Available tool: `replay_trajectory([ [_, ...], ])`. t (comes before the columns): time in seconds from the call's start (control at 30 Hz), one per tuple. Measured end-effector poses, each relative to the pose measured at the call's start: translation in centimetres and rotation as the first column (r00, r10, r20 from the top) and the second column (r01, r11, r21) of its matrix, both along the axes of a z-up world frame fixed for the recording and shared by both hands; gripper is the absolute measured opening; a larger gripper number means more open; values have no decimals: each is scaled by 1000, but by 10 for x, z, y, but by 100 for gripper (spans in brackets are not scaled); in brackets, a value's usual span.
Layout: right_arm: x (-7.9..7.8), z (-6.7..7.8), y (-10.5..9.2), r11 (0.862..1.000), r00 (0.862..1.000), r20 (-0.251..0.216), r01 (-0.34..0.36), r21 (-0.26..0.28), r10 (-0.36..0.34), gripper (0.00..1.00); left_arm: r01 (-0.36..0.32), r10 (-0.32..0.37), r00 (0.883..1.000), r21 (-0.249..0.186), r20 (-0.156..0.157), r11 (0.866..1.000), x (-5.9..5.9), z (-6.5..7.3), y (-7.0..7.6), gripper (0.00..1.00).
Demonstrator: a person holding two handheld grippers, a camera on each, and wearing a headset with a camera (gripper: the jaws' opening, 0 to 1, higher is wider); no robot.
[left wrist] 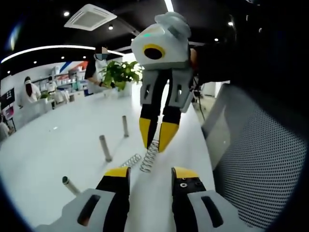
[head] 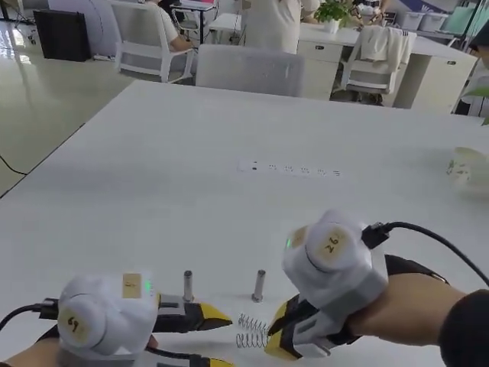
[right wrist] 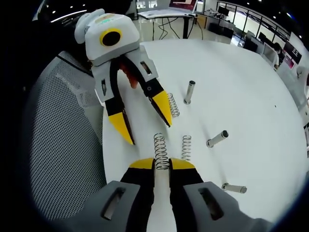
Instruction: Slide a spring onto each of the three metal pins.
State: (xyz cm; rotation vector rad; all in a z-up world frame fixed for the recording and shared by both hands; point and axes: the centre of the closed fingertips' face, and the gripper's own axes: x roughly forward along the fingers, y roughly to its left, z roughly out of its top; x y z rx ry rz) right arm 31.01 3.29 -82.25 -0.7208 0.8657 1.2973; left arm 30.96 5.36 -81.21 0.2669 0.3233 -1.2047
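Three bare metal pins [right wrist: 189, 92] [right wrist: 217, 138] [right wrist: 234, 187] stand on the white table [head: 229, 191]. Two of these pins [head: 188, 287] [head: 259, 285] are also in the head view. My right gripper [right wrist: 162, 165] is shut on the end of a spring [right wrist: 161, 147] that lies on the table. In the left gripper view the right gripper [left wrist: 157, 142] pinches that spring [left wrist: 149, 157]. A second spring [right wrist: 186, 146] lies beside it, and a third spring [right wrist: 173, 104] lies by the left gripper's tip. My left gripper [left wrist: 150, 173] is open and holds nothing, facing the right one.
The table's near edge runs just under both grippers, with a mesh chair seat [right wrist: 63, 145] below it. A power strip [head: 294, 170] is set into the middle of the table. Chairs [head: 153, 42] and a seated person are beyond the far edge.
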Motion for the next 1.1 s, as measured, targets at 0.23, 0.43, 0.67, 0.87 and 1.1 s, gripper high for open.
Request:
replay_trajectory([
  [0.23, -4, -2, 4, 1000, 1000, -11, -19, -10, 18, 8, 21, -21, 1000, 12, 17, 1000, 0, -1, -2, 21],
  [0.43, -6, -1, 7, 1000, 1000, -23, -21, -9, 21, 8, 45, -46, 998, 39, 44, 998, -1, -3, -5, 17],
  [0.67, -9, 0, 10, 1000, 999, -34, -21, -5, 21, 8, 54, -57, 996, 60, 64, 997, -2, -5, -6, 7],
  [0.87, -10, 4, 12, 1000, 998, -55, -2, 11, 2, 8, 57, -62, 996, 73, 69, 996, -2, -8, -6, 7],
  [1.1, -10, 8, 12, 1000, 998, -65, 15, 17, -14, 8, 55, -60, 995, 73, 78, 996, -1, -9, -7, 4],
])
